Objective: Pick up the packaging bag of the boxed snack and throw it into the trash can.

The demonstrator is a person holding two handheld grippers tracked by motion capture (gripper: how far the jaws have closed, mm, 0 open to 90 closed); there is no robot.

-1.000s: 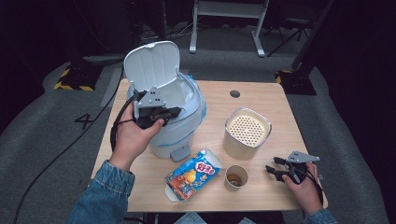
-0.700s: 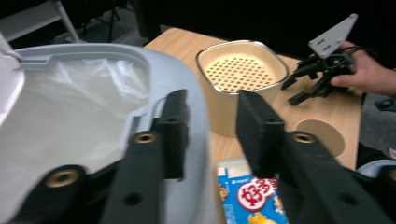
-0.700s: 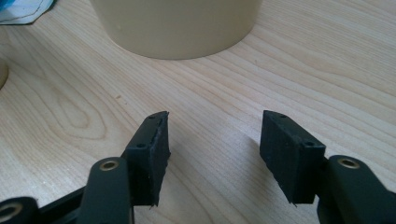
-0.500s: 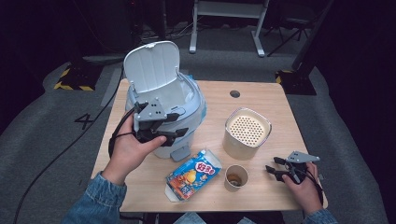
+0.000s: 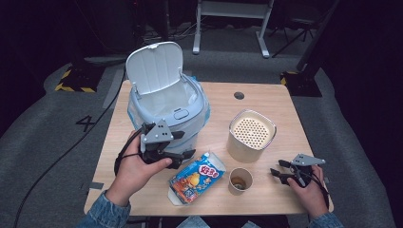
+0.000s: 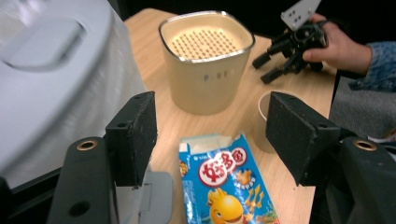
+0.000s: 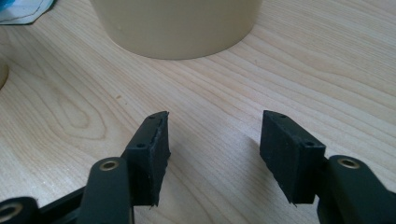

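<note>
Left gripper point(image 5: 183, 156): jaws have just been opening, now wide with nothing gripped, above the blue snack packet point(image 6: 224, 186) lying flat just beside the bin point(image 5: 166, 114). Right gripper point(image 5: 278, 175): jaws apart, empty, apparently resting on the table point(image 7: 280, 60). Beyond stands the beige container point(image 5: 252, 135).

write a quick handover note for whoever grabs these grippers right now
Left gripper: jaws have just been opening, nothing between them, low in front of the bin and aimed at the snack box.
Right gripper: open, empty, resting on the table right of the paper cup.
Things: snack box lies flat at the near edge; cup stands beside it; beige container behind the cup.
Done: bin lid is up.
Left: probably grab the snack box and drop it in the bin.
</note>
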